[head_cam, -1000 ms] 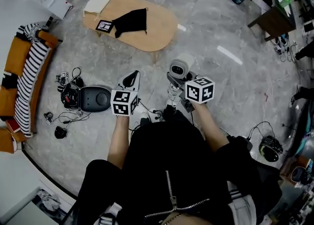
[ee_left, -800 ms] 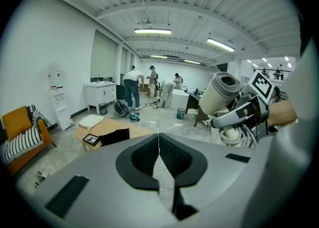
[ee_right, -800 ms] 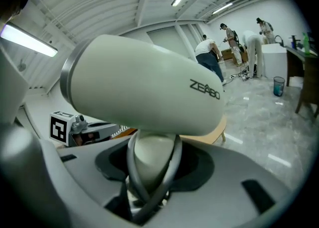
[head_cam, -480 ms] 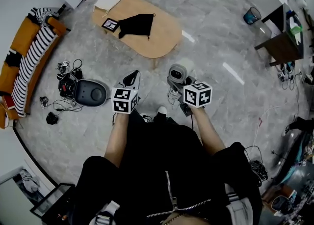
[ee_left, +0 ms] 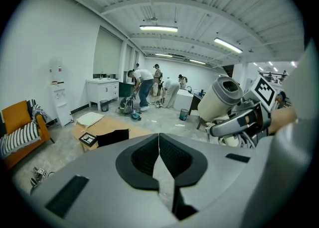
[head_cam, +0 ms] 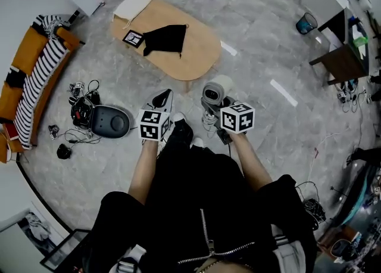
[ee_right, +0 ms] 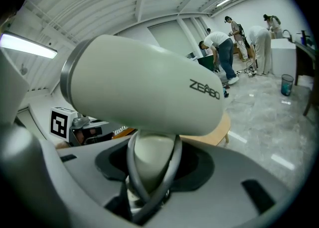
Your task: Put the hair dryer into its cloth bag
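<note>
Seen from my head camera, I stand on a grey marble floor (head_cam: 268,45), looking down past my black jacket at an oval wooden bench (head_cam: 196,57) ahead of me.

My right tool (head_cam: 209,108) has its jaws partly apart and clamped on the handle of a cream-white hair dryer (head_cam: 214,92). The dryer is off the bench, held over the floor just on my side of the bench's near end. In the right gripper view its barrel lies crosswise above the jaws, and a grey cord (ee_right: 172,172) loops round the handle.

My left tool (head_cam: 164,94) is beside it, also short of the bench's near end. Its jaws are pressed fully together with nothing between them.

On the bench lies a black cloth bag (head_cam: 164,39), flat, about the middle of the top. A small square marker card (head_cam: 133,37) touches the bag's left edge. A cream cloth (head_cam: 132,7) lies at the bench's far left end.

Left of the bench an orange sofa (head_cam: 18,96) with a striped throw stands by the wall. Between sofa and bench, on the floor, are a dark rounded device (head_cam: 110,121) and tangled cables.
</note>
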